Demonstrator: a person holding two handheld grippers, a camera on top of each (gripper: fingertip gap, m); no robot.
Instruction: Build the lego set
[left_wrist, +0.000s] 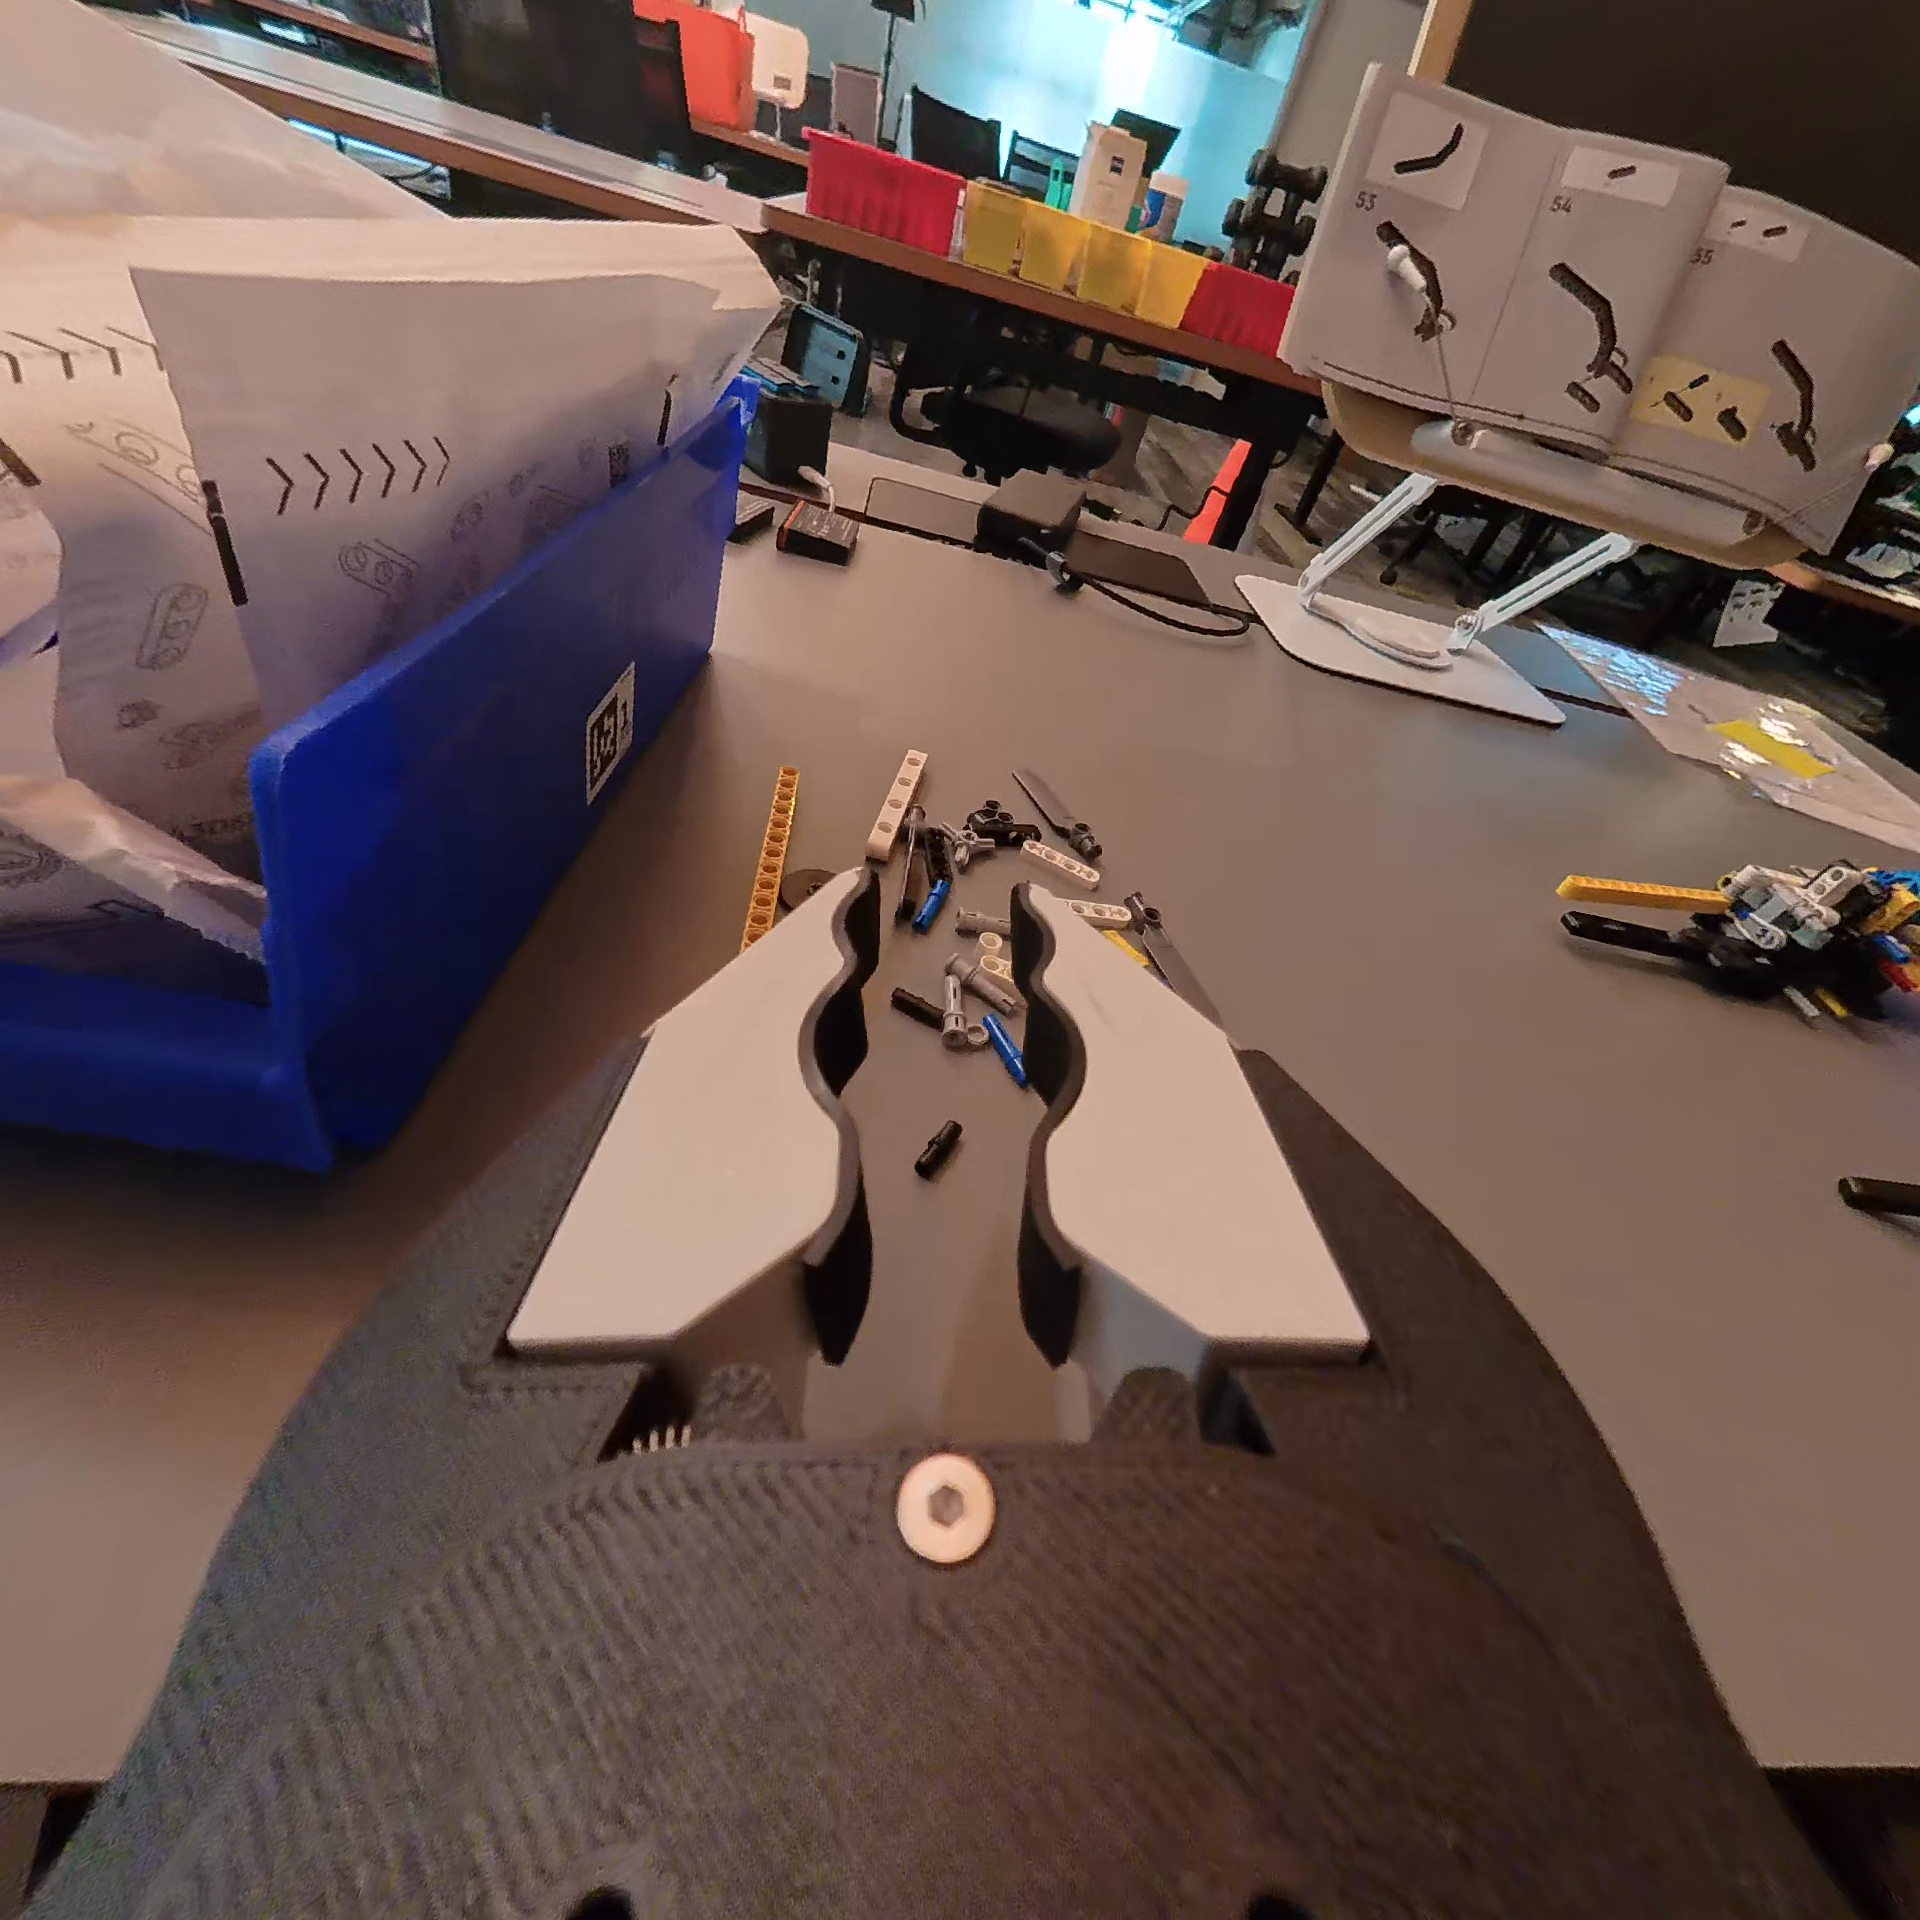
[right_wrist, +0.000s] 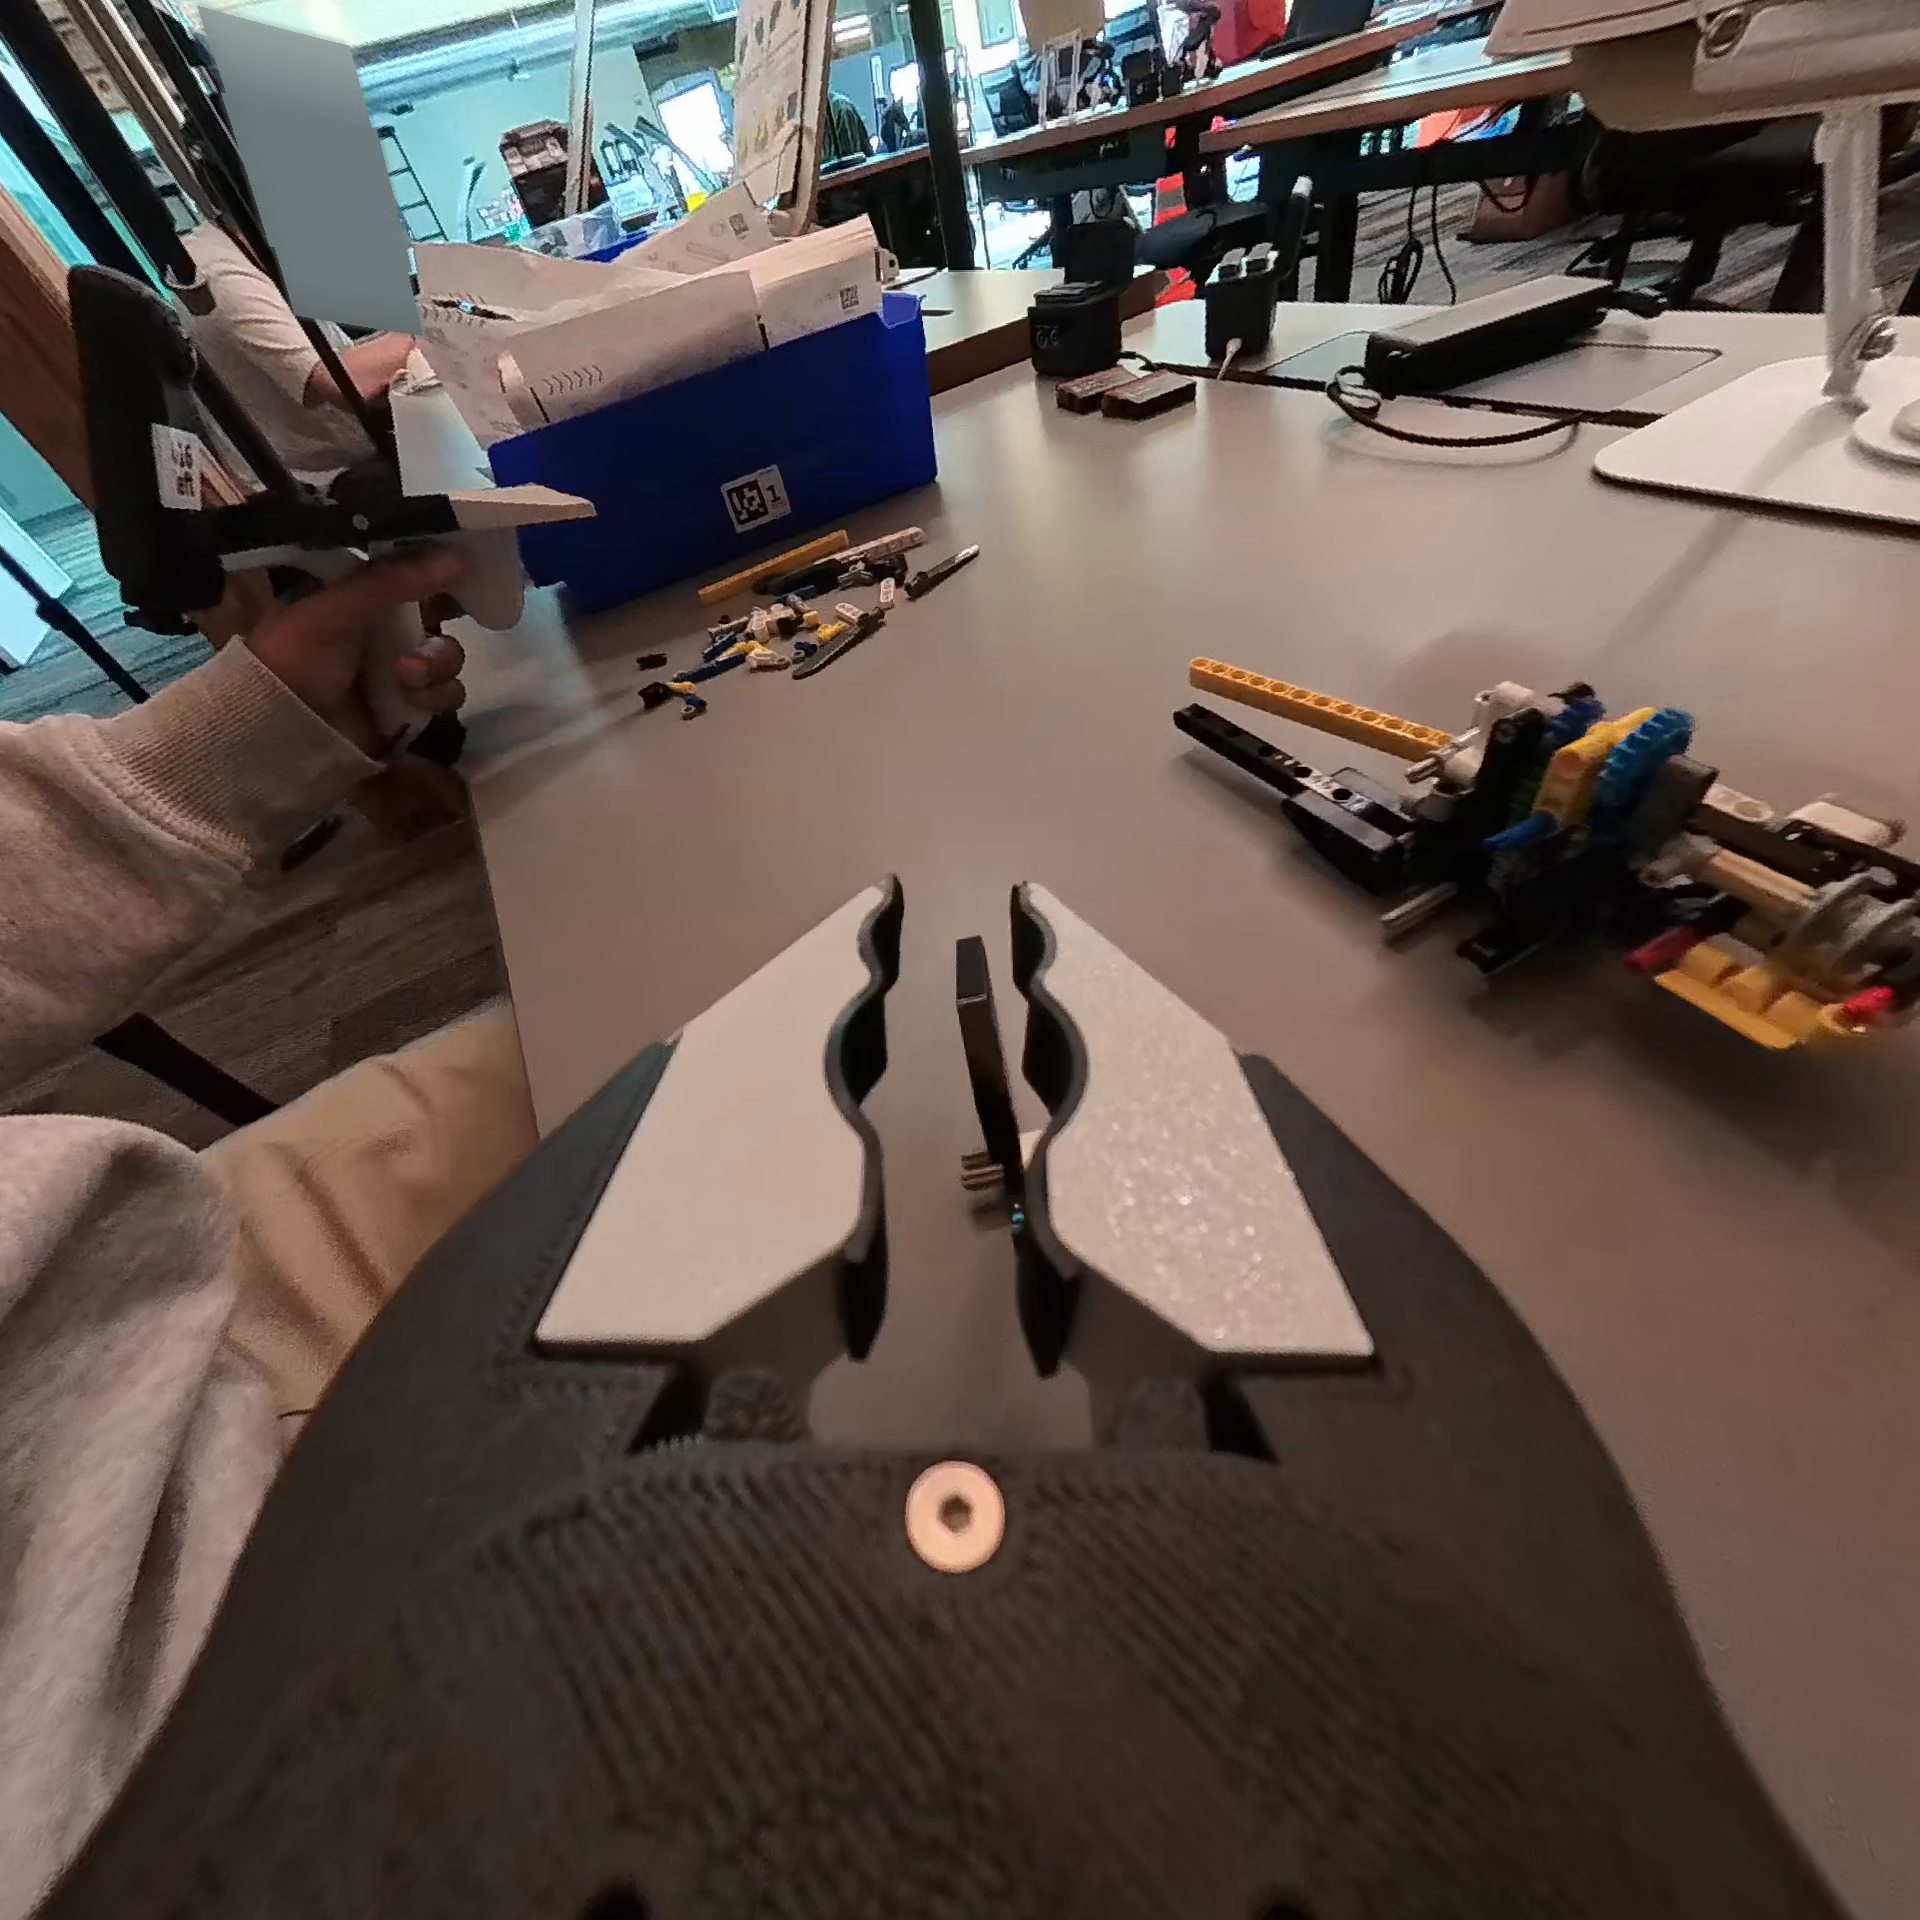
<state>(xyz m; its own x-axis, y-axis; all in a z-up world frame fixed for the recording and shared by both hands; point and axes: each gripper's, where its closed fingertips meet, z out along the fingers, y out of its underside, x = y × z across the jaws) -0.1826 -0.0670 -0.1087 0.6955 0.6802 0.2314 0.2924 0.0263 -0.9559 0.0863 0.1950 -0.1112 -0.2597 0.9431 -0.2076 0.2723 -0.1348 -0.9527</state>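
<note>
The left tool (left_wrist: 943, 894) hangs spread and empty just above the grey desk (left_wrist: 1351, 987), a short black plastic pin (left_wrist: 937, 1149) lying between its fingers and the scatter of small grey, blue and black loose pieces (left_wrist: 977, 935) straight ahead. The right tool (right_wrist: 956, 896) is parted too, with a flat black plastic beam (right_wrist: 985, 1049) between its fingers, long axis running along them; whether it touches the right finger I cannot tell. The half-built yellow, black and blue model (right_wrist: 1579, 821) lies ahead to its right, nearer the right tool.
</note>
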